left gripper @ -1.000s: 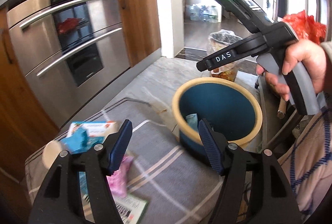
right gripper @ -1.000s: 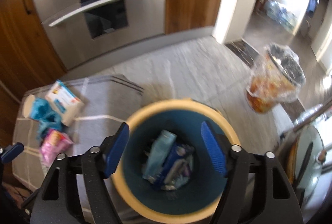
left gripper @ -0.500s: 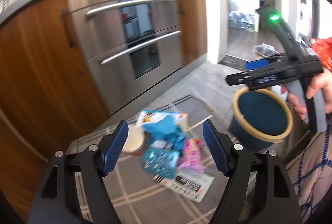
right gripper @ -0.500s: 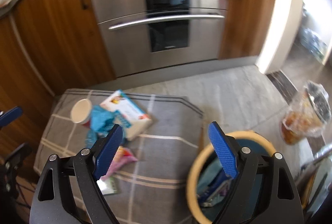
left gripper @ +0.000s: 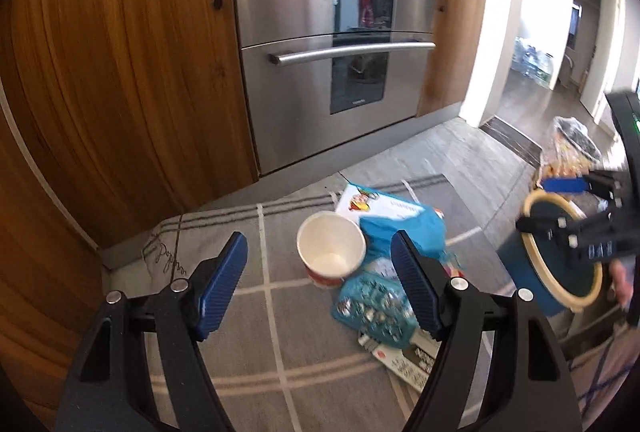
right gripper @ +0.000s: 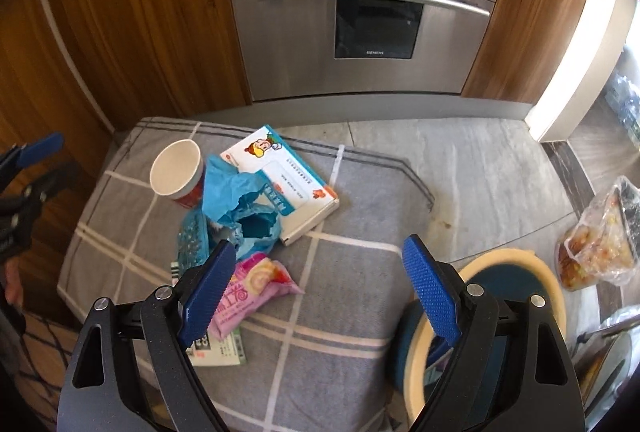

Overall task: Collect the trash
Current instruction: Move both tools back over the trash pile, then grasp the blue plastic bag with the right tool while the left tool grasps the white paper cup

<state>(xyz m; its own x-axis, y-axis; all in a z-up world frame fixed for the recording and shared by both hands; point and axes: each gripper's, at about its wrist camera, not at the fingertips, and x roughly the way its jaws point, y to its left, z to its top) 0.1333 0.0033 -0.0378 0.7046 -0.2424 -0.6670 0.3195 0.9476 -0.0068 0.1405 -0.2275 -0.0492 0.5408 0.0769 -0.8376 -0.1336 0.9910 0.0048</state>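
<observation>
Trash lies on a grey checked mat: a white paper cup on its side, a white carton box, a blue crumpled bag, a teal foil packet, a pink snack wrapper and a printed paper slip. A blue bin with a cream rim stands at the right. My left gripper is open above the mat, the cup between its jaws in view. My right gripper is open, empty, between the wrapper and the bin.
Wooden cabinets and a steel double oven stand behind the mat. A plastic bag with food containers sits on the grey floor to the right of the bin. A doorway opens at the far right.
Both grippers swung left, away from the bin toward the trash pile. The left gripper came lower and closer to the cup. Both stayed open and empty.
</observation>
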